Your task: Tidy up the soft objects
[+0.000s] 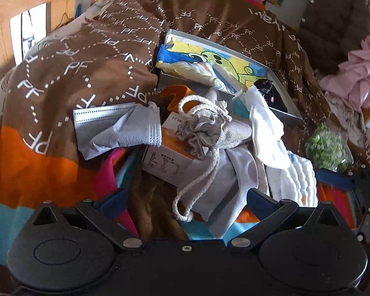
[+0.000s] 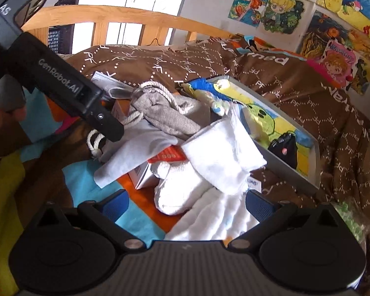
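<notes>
A pile of soft things lies on the bed: a grey drawstring bag (image 1: 204, 133) with a white cord, a grey face mask (image 1: 116, 128), a pale grey cloth (image 1: 234, 185), and white cloths (image 1: 271, 133). In the right wrist view the bag (image 2: 165, 113) and the white cloths (image 2: 222, 153) lie in front of a grey tray (image 2: 315, 162) holding a colourful cartoon cloth (image 2: 266, 116). My left gripper (image 1: 185, 197) is open, its fingers on either side of the cord and grey cloth. My right gripper (image 2: 185, 202) is open over the white cloths.
A brown patterned blanket (image 1: 86, 74) covers the bed. An orange and white box (image 1: 165, 157) lies under the pile. A black pouch (image 2: 285, 148) sits in the tray. A green bead bag (image 1: 325, 148) and pink cloth (image 1: 357, 79) lie right. A wooden headboard (image 2: 125, 14) stands behind.
</notes>
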`<state>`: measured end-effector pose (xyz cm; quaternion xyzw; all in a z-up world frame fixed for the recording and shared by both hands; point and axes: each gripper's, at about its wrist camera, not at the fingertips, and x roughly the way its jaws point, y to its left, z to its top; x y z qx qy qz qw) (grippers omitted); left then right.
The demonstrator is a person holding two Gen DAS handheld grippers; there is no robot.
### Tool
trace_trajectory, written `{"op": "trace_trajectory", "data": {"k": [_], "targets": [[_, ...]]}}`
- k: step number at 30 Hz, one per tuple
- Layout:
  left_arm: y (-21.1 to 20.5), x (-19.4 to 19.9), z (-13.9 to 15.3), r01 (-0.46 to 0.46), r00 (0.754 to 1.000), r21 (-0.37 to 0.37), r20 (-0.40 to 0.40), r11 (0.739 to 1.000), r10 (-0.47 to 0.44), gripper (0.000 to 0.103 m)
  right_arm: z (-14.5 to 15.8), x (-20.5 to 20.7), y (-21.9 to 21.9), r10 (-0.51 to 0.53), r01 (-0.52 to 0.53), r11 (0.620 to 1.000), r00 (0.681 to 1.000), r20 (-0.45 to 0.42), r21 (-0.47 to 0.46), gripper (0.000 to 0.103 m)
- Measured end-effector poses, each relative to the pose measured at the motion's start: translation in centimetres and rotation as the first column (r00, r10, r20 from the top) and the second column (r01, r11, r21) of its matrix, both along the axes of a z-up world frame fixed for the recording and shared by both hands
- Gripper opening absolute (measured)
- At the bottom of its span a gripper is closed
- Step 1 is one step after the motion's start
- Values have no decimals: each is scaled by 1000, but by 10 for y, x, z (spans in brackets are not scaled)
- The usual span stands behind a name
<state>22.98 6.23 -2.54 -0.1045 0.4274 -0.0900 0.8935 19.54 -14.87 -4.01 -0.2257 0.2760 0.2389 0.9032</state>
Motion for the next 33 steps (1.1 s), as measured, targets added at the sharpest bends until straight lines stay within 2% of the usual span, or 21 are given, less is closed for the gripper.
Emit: {"op": "trace_trajectory", "data": {"k": [3,8,11,13,15,18,23,27,30,33], "targets": [[1,4,-2,8,1000,-22,3,1000,-8,102,-3,3,4,-5,5,1000,1000,-1,-6,102],[10,9,-10,-4,999,-175,-34,984,-2,99,-8,7,14,-36,37,999,999,22,-33,96],[8,7,-12,9,997,-215,-75,977,-26,93,-11,6,18,-39,43,997,998,54,-67,93],[2,-1,-5,50,997,-224,-46,973,-62,92,-14,7,17,-42,46,996,998,54,-76,91],[-6,-7,0,134,990,-240,-3,962,-139,92,-17,9,15,-47,50,996,998,37,-75,90],[-14,-5,-7,185,980,-279,-19,942,-198,89,-21,10,11,-61,63,995,998,27,-76,88],[-13,9,-36,96,982,-280,-130,955,-137,88,-22,6,8,-42,42,998,999,19,-41,86],[-11,20,-45,45,982,-337,-156,940,-103,88,-23,9,14,-44,45,998,999,28,-33,82],[-12,27,-49,23,984,-404,-151,915,-92,88,-25,11,18,-66,68,996,997,31,-51,78],[-6,34,-56,-56,982,-501,-182,864,-42,88,-27,10,21,-76,80,994,996,53,-75,73]]}}
